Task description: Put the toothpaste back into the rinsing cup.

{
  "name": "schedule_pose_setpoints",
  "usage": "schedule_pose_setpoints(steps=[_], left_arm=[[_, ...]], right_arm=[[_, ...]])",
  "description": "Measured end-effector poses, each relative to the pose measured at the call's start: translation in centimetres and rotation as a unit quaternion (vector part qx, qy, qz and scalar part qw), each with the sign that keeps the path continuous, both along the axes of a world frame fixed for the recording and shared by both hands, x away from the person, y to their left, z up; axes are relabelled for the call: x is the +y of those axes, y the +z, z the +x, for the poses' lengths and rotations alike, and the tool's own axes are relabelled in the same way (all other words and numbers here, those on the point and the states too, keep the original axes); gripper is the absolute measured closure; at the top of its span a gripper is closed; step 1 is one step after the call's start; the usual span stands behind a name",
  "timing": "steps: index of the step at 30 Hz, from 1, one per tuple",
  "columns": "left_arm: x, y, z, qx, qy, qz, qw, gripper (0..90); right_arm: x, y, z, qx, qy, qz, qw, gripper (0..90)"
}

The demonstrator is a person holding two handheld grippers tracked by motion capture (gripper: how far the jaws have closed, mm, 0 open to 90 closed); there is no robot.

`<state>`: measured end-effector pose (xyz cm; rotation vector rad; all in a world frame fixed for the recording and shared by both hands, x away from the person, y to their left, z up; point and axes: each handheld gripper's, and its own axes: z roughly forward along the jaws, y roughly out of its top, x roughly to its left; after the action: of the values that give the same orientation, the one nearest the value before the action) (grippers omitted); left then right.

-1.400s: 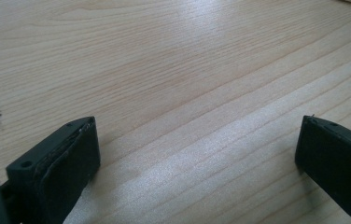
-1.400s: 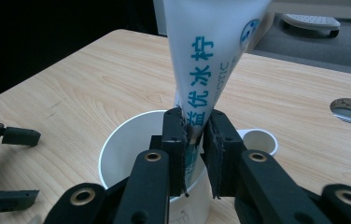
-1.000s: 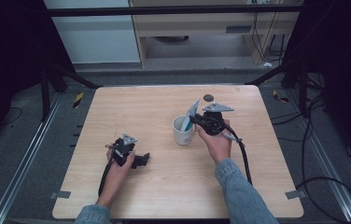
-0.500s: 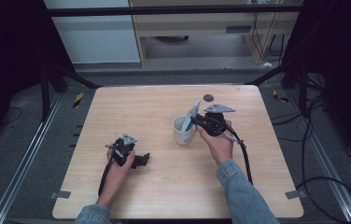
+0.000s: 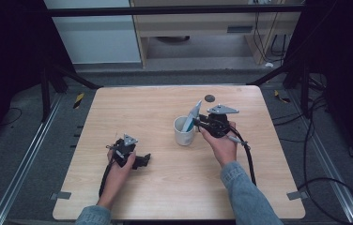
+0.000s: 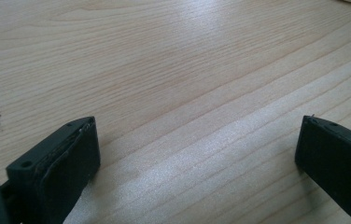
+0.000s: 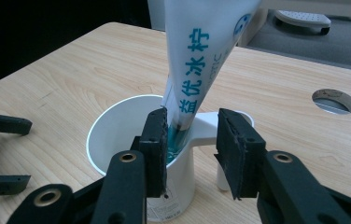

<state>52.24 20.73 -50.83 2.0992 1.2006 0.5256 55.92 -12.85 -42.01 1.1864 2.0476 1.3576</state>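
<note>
At the mug (image 5: 184, 131) mid-counter, I see my right gripper (image 7: 190, 149) has parted its 2 jaws, leaving the toothpaste tube (image 7: 197, 70) standing inside, while the left gripper (image 5: 139, 161) rests open.

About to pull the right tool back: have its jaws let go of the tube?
Yes, the right tool has its jaws spread, with a gap beside the tube standing in the mug.

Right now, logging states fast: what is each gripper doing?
Left gripper: open, empty, over the wooden table.
Right gripper: open around the white toothpaste tube in the white mug.
</note>
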Motion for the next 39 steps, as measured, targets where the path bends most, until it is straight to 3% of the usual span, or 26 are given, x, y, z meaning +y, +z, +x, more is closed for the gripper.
schedule_pose_setpoints(steps=[7,17,27,34,39], left_arm=[[0.0,0.0,0.0,0.000,0.000,0.000,1.0000,0.0],[0.0,0.0,0.0,0.000,0.000,0.000,1.0000,0.0],[-0.1,0.0,0.1,-0.001,0.000,-0.001,1.0000,0.0],[-0.1,0.0,0.0,-0.001,-0.001,0.001,1.0000,0.0],[-0.1,0.0,-0.1,0.000,-0.003,0.001,1.0000,0.0]], right_arm=[[-0.2,0.3,-0.4,-0.005,-0.004,-0.010,0.9999,56.5],[-0.4,1.0,-1.0,-0.012,-0.010,-0.051,0.9985,40.1],[-0.9,1.2,-1.3,0.006,-0.007,-0.100,0.9950,14.4],[-0.9,1.3,-1.8,0.020,0.004,-0.124,0.9921,8.6],[-1.1,1.6,-2.2,0.013,0.006,-0.133,0.9910,7.5]])
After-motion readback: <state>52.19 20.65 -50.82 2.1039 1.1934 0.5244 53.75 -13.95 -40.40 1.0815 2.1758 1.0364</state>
